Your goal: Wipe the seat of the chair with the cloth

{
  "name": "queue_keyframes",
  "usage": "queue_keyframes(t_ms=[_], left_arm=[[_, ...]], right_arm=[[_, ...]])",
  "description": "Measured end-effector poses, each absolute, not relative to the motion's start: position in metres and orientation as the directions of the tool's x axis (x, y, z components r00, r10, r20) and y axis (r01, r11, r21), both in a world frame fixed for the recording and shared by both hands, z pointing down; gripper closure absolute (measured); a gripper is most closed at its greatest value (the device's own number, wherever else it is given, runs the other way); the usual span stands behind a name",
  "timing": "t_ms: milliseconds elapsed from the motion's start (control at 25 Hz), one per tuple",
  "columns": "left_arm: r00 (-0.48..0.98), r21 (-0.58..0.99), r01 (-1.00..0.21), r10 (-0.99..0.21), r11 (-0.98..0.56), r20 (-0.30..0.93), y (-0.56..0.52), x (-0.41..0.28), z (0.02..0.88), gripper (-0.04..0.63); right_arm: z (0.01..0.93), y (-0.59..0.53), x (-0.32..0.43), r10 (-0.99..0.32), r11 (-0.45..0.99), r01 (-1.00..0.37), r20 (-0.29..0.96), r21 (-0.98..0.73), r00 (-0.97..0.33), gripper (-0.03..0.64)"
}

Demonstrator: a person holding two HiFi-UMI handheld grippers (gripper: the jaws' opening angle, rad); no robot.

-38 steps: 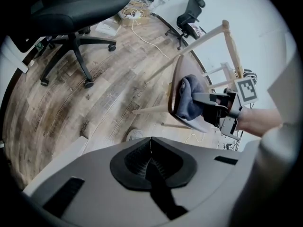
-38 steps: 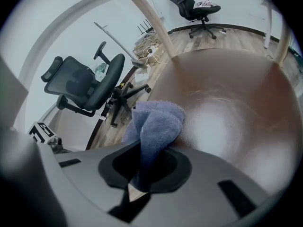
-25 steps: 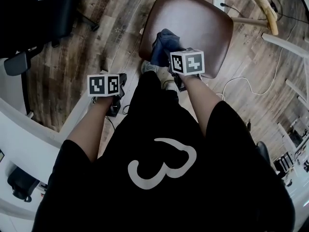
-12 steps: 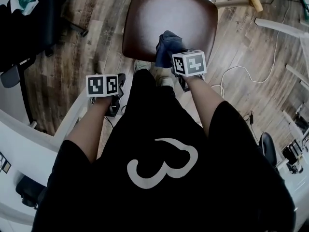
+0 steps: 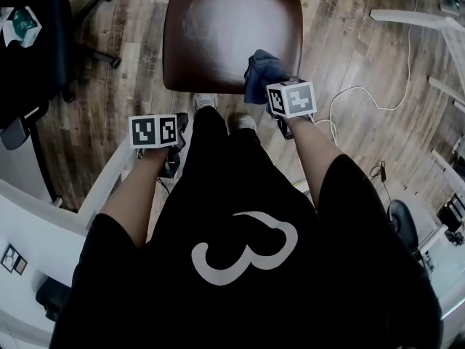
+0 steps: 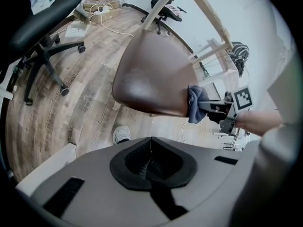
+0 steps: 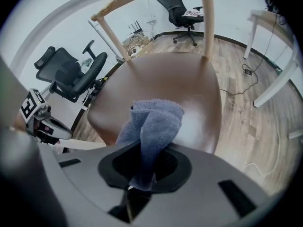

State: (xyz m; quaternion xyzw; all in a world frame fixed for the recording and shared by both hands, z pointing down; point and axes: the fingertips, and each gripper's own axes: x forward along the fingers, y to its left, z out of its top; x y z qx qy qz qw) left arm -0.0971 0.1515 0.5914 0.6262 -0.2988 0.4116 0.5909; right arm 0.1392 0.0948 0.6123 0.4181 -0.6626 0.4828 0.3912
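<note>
Head view looks down on a person whose black shirt [image 5: 240, 187] carries the only readable writing, a large white "3"; each gripper bears a marker cube [image 5: 291, 99] printed with black-and-white square patterns rather than words. Right gripper view shows the right gripper [image 7: 142, 173] with its jaws clamped on the cloth [image 7: 152, 122], a soft blue-grey terry cloth with a fine stitched hem. The cloth is pinched into a narrow neck between the jaws and bunches out in loose folds just ahead of them. Ahead of and below this gripper lies the chair seat [image 7: 180, 84], a glossy dark brown pad with rounded corners and a pale sheen across its middle, set in a light wooden frame [image 7: 206, 18]. The cloth's folds lie over the seat's near right corner, and from the left gripper view they seem to press against that edge. The left gripper [image 6: 150, 161] has its jaws drawn fully together with nothing between them. It hangs to the left of the right gripper, off the seat and over the wooden floor [image 6: 90, 79], with a white shoe [image 6: 122, 134] just ahead of it and a black office chair [image 6: 47, 13] farther off to its left.
</note>
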Motion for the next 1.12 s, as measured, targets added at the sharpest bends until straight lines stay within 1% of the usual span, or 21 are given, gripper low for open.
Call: queue_keyframes(t_ms=[360, 600, 680, 800, 960, 1120], left_arm=[[0.464, 0.476, -0.864, 0.105, -0.166, 0.88, 0.166, -0.075, 0.583, 0.581], [0.514, 0.511, -0.846, 0.024, -0.149, 0.858, 0.169, -0.041, 0.551, 0.581], [0.521, 0.511, -0.843, -0.018, -0.17, 0.854, 0.167, -0.031, 0.532, 0.581], [0.555, 0.527, -0.825, -0.121, -0.204, 0.823, 0.151, -0.015, 0.487, 0.581], [0.623, 0.575, -0.782, -0.266, -0.241, 0.735, 0.14, 0.0, 0.398, 0.581], [0.674, 0.6, -0.738, -0.37, -0.308, 0.639, 0.144, 0.012, 0.311, 0.581]], right_arm=[[0.609, 0.113, 0.197, -0.195, 0.122, -0.961, 0.944, -0.247, -0.267, 0.566], [0.574, 0.123, 0.204, -0.282, 0.134, -0.947, 0.905, -0.291, -0.317, 0.566], [0.551, 0.123, 0.201, -0.318, 0.148, -0.939, 0.884, -0.311, -0.343, 0.566], [0.495, 0.106, 0.194, -0.409, 0.181, -0.916, 0.819, -0.359, -0.402, 0.566], [0.397, 0.099, 0.173, -0.507, 0.298, -0.865, 0.701, -0.404, -0.502, 0.566], [0.306, 0.116, 0.163, -0.546, 0.396, -0.798, 0.582, -0.455, -0.603, 0.566]])
